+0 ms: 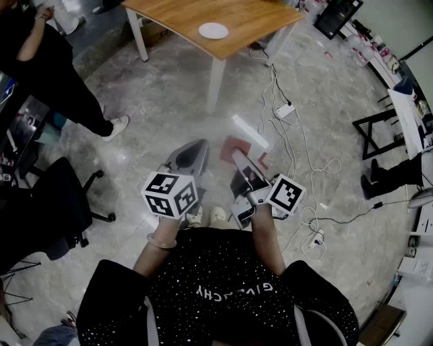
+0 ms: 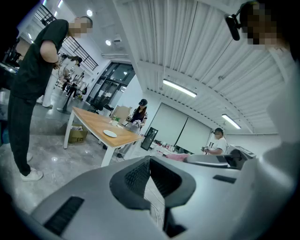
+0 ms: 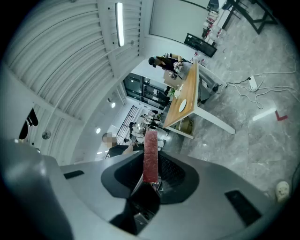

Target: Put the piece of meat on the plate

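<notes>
A flat, dark red piece of meat [image 3: 151, 154] stands on edge between the jaws of my right gripper [image 3: 150, 176], which is shut on it. In the head view the meat [image 1: 232, 149] sticks out ahead of the right gripper [image 1: 238, 159], over the grey floor. My left gripper [image 1: 194, 153] is beside it, its jaws shut with nothing between them; its fingertips [image 2: 149, 163] meet. The white plate [image 1: 213, 30] lies on the wooden table [image 1: 177, 19], far ahead of both grippers. It also shows as a small plate [image 2: 110, 133] from the left gripper and a plate [image 3: 183, 104] from the right.
A person in black [image 1: 57, 78] stands at the left, near an office chair [image 1: 64, 199]. White cables [image 1: 298, 138] and a power strip [image 1: 285, 109] lie on the floor to the right. Red tape marks [image 1: 264, 161] and a white strip [image 1: 250, 132] lie ahead. A black stand [image 1: 375, 132] is at far right.
</notes>
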`<state>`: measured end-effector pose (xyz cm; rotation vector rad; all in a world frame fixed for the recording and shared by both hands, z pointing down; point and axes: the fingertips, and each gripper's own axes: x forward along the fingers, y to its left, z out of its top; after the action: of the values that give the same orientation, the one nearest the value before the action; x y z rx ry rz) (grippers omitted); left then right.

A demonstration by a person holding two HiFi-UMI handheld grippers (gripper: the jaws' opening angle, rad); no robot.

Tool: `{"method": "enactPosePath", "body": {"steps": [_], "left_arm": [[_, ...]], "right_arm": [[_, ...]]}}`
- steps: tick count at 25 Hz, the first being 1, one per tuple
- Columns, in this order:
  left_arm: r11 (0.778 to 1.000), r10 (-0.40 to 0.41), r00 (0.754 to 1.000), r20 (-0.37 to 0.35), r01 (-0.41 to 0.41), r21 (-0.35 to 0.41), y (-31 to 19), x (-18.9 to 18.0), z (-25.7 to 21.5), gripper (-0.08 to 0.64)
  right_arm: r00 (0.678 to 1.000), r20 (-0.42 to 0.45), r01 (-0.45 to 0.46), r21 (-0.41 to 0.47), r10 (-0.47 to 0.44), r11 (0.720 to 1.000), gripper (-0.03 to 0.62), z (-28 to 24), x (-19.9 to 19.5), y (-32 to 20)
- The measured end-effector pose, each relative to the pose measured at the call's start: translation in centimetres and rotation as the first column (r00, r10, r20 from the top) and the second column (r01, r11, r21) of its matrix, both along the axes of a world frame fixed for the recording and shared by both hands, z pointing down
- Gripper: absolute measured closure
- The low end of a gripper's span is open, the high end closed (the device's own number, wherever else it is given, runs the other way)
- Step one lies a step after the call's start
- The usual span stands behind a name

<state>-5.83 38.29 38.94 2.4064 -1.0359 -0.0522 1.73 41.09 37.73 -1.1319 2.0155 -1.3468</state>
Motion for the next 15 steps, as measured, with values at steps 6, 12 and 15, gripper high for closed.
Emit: {"method": "enactPosePath", "body": {"steps": [6, 12, 15], "left_arm": [[1.000, 0.015, 1.000, -0.003, -0.015, 0.009, -0.4, -0.3, 0.2, 0.551], [1.000, 0.023, 1.000, -0.001, -0.023, 0.011, -0.3, -0.4, 0.5, 0.550], [1.000, 0.021, 1.000, 0.000, -0.021, 0.009, -1.1, -0.4, 0.7, 0.550]], "right_arm": [[1.000, 0.011, -0.026, 0.008, 0.026, 1.000, 0.492, 0.4, 0.1, -0.2], [0.999, 0.020, -0.032, 0.018, 0.032, 0.999, 0.492, 0.3, 0.1, -0.3], [0.999, 0.024, -0.031, 0.015, 0.031, 0.999, 0.492, 0.4, 0.3, -1.1]]}}
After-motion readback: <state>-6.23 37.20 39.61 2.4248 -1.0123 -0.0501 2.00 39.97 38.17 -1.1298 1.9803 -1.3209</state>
